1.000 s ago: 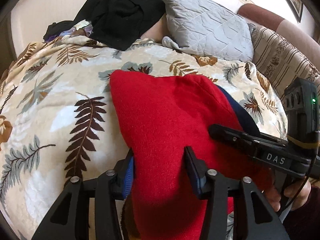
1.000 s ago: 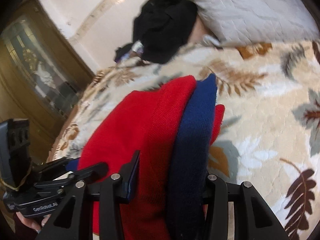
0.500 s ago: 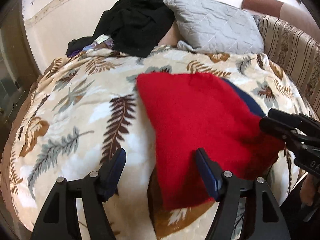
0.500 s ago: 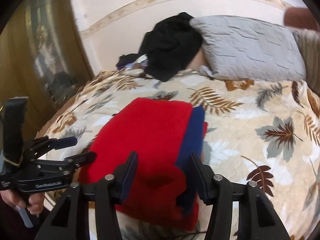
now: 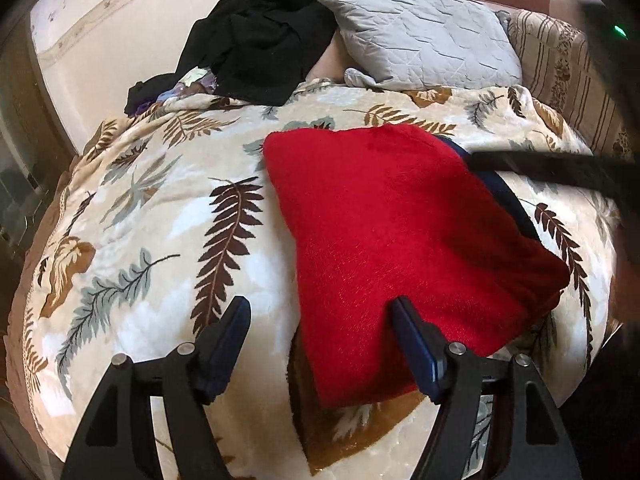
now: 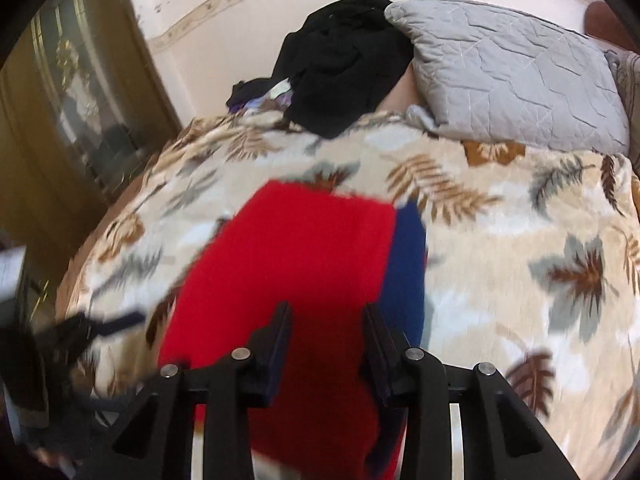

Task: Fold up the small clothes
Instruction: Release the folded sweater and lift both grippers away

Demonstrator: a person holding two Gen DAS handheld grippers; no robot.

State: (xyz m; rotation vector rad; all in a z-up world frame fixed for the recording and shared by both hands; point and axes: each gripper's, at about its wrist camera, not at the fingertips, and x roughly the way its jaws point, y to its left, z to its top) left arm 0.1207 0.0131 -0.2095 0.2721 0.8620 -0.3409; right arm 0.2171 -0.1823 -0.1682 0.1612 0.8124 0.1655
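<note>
A folded red garment (image 5: 400, 232) with a navy blue band (image 5: 504, 196) along its right edge lies flat on the leaf-patterned blanket (image 5: 160, 220). My left gripper (image 5: 320, 320) hovers open over the garment's near left corner, jaws wide, with nothing pressed between them. My right gripper (image 6: 326, 320) is raised over the garment (image 6: 300, 260), its jaws partly apart and narrowing, and the pads are off the cloth. In the left wrist view one of its fingers (image 5: 540, 168) is a blurred bar above the garment's right side.
A heap of black clothes (image 5: 260, 40) and a grey quilted pillow (image 5: 420, 40) lie at the far end by the wall. A striped cushion (image 5: 560, 60) borders the right. A wooden cabinet with glass (image 6: 60, 120) stands to the left of the bed.
Both grippers have let go of the red garment and drawn back from it. The left jaws have opened wide, and the right gripper has lifted. The garment now rests flat.
</note>
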